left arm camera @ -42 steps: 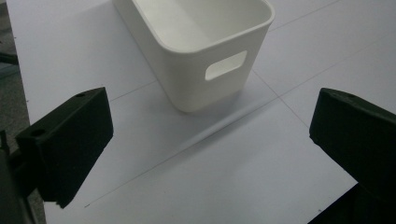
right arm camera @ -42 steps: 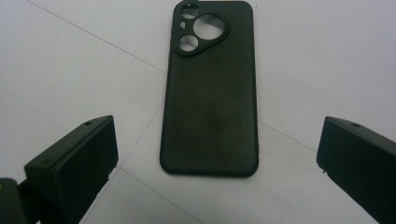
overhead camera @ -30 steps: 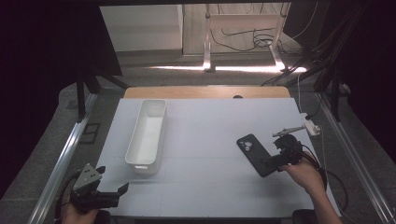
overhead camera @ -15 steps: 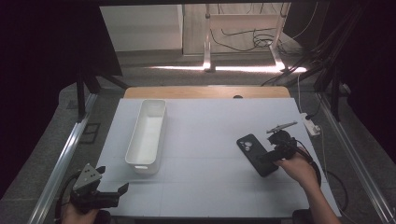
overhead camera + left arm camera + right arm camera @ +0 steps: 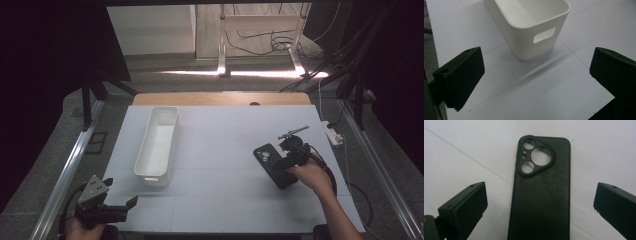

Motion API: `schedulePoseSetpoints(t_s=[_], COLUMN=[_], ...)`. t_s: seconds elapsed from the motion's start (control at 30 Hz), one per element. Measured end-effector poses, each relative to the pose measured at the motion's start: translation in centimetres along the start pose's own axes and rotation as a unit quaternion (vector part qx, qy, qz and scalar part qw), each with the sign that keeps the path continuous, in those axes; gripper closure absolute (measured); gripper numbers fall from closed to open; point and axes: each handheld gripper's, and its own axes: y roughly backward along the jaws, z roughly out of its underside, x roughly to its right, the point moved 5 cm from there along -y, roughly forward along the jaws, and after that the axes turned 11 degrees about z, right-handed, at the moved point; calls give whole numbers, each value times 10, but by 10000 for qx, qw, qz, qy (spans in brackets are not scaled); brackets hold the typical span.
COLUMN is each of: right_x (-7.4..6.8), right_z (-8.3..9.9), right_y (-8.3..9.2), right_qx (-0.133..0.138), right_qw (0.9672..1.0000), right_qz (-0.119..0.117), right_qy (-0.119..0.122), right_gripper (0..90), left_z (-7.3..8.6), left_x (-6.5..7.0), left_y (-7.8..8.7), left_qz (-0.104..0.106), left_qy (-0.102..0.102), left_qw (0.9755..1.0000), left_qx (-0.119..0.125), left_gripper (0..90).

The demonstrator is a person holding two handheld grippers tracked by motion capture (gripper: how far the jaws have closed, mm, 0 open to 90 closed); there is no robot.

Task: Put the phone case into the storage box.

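Observation:
A black phone case lies back-up on the white table at the right, its camera cut-outs toward the far side. My right gripper hovers at its near right end. In the right gripper view the phone case sits between the jaws of the right gripper, which stand wide open on either side and touch nothing. A long white bin lies empty at the left. The left gripper rests open at the table's near left corner, facing the bin; nothing sits between the jaws of this left gripper.
A white power strip lies off the table's right edge with cables beyond it. A wooden strip borders the far edge. Metal rails run along both sides. White surface separates the bin from the phone case.
The right gripper has crept forward and to the left, closer over the phone case. The case, the bin and the left gripper have stayed where they were.

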Motion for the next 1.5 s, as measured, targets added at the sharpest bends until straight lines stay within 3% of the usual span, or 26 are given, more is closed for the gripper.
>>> schedulePoseSetpoints(t_s=[0.43, 1.1, 1.43, 1.5], right_x=[0, -6, -7, -8], right_z=[2, 30, 30, 30], right_y=[-11, -45, -46, -44], right_qx=[-100, -466, -539, -598], right_qw=[9999, 9982, 9977, 9974], right_qz=[23, 67, 137, 147], right_qy=[89, 364, 399, 361], right_gripper=[0, 0, 0, 35], left_z=[0, 0, 0, 0], left_x=[0, 0, 0, 0], left_y=[0, 0, 1, 1], left_qz=[24, 72, 44, 58], left_qy=[5, 17, 3, -33], left_qw=[10000, 10000, 10000, 10000], left_qx=[3, 21, 58, 38], left_gripper=[4, 4, 3, 5])
